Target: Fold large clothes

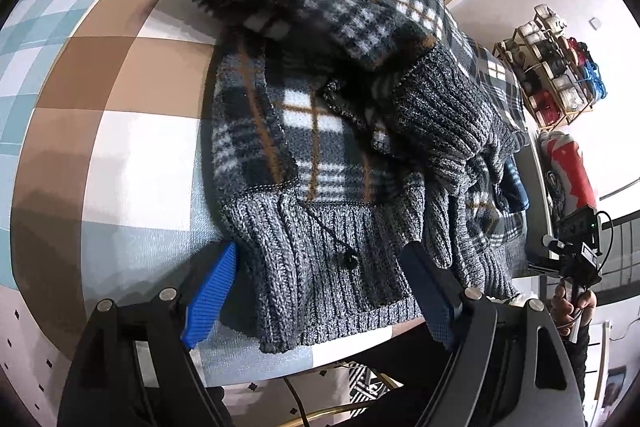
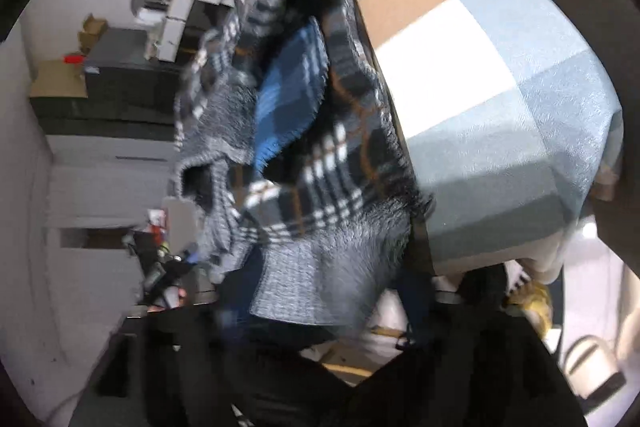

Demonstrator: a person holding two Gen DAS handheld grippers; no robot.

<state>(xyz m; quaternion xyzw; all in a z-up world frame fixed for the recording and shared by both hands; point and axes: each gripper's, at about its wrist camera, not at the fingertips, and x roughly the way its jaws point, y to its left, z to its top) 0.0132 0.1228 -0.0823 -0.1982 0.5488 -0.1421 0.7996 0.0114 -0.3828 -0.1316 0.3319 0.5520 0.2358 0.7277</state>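
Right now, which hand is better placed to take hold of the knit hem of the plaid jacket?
Probably the left. Its fingers stand open on either side of the gray ribbed hem, flat on the checked cloth. The right wrist view is blurred.

left claw [image 1: 320, 291]: open | over plaid jacket [image 1: 320, 115] hem | checked cover [image 1: 132, 147]

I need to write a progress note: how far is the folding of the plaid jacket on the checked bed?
Done: the plaid jacket lies bunched on the checked bed, a sleeve thrown across it. In hand: the left gripper has open jaws around the ribbed hem. The right view is blurred. Left: flattening and the final folds.
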